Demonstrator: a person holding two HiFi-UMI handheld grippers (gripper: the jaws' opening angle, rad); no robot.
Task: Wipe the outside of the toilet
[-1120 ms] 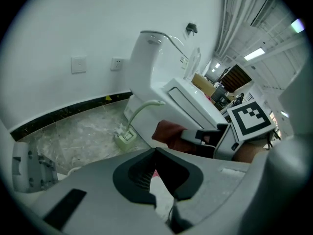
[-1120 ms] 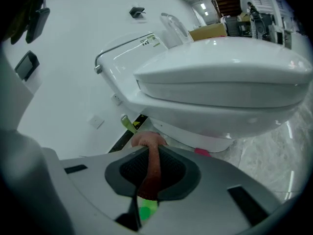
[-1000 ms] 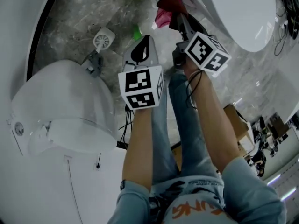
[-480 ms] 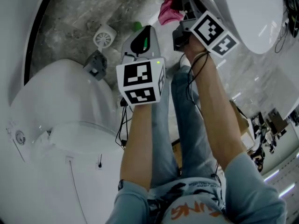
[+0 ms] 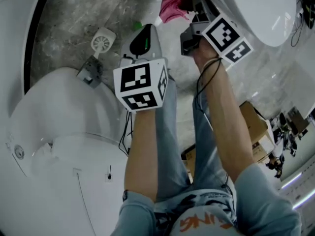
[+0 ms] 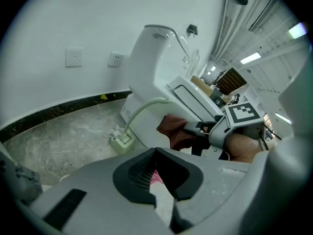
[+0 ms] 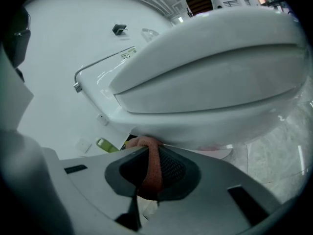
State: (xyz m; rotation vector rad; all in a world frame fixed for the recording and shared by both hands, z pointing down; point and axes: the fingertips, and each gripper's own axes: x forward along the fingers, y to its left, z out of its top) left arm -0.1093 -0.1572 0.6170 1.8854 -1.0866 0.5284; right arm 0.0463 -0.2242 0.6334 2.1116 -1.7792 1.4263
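- White ceramic toilet (image 7: 210,82) is filling the right gripper view, its bowl bulging overhead. In the head view it is sitting at the upper right.
- A second white toilet (image 5: 64,112) is lying at the left of the head view, well apart from both grippers.
- Grey marbled floor (image 5: 88,18) is running between the two toilets.
- Pink-red cloth (image 7: 150,168) is pressing against the underside of the bowl, near where the bowl narrows toward its base. In the head view a loose end is hanging down.
- Right gripper (image 7: 151,153) is clamping the cloth between its jaws, with a fold bunching above the pads.
- Left gripper (image 6: 155,152) is hovering just beside the right one, jaws together with nothing between them.
- Judgement: the lower bowl is being wiped. Doing this well means putting cloth rather than hard jaw tips against the ceramic, following the curve with steady pressure and overlapping strokes, and holding the left gripper clear of the loose end.
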